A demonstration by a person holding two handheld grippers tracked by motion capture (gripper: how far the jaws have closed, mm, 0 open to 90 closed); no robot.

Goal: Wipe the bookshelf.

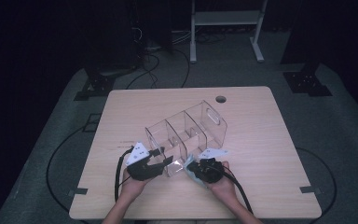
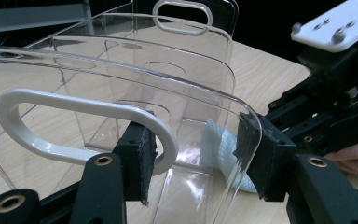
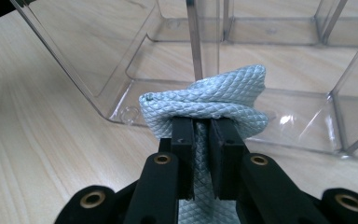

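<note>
A clear plastic organizer [image 1: 186,130] with several compartments lies diagonally on the wooden table [image 1: 261,140]. My left gripper [image 1: 165,161] holds its near end wall. One pad [image 2: 140,158] sits inside the white-rimmed handle opening [image 2: 74,121] and the other pad [image 2: 261,158] is against the wall's curved outer edge. My right gripper [image 1: 191,170] is shut on a folded pale blue quilted cloth [image 3: 205,100] just in front of the organizer's [image 3: 270,56] near side. From the left gripper view, the cloth [image 2: 219,144] shows through the clear wall, with the right gripper [image 2: 326,102] behind it.
A round cable hole [image 1: 220,99] sits near the table's far edge. Dark floor with cables surrounds the table, and a white stand [image 1: 226,28] is at the back. Bare wood lies to the left and right of the organizer.
</note>
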